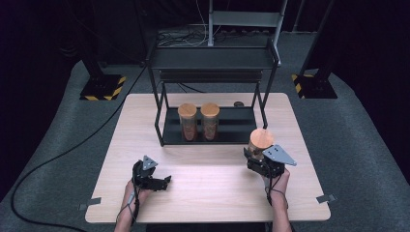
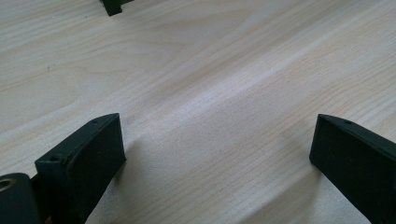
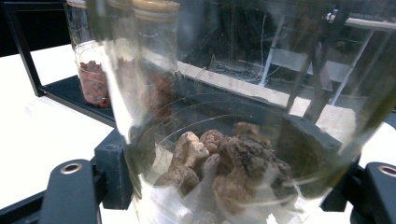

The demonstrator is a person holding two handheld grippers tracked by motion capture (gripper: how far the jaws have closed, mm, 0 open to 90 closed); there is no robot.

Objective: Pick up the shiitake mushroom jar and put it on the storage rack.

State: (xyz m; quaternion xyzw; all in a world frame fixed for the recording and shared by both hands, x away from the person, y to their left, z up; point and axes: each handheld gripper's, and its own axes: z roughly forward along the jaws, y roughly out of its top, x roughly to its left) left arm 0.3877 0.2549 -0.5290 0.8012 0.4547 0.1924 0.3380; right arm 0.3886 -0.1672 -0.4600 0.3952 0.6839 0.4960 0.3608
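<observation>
Glass jar (image 3: 224,140), slick and fragile, sits clamped mid-wall in my right gripper (image 1: 261,162); left gripper (image 1: 162,182) gapes over the table (image 1: 208,164).

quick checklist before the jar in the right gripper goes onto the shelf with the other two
1. Grip: right gripper is shut on the held jar, fingers against the glass: ok.
2. Lid: wooden lid sits on top: ok.
3. Contents: brown lumps lie at the bottom, none spilling: ok.
4. Free spot: bare shelf tray right of the two shelved jars: ok.
5. Frame clearance: rack post stands close to the jar: cannot tell.
6. Left gripper open, resting over the table, out of the way: ok.
</observation>
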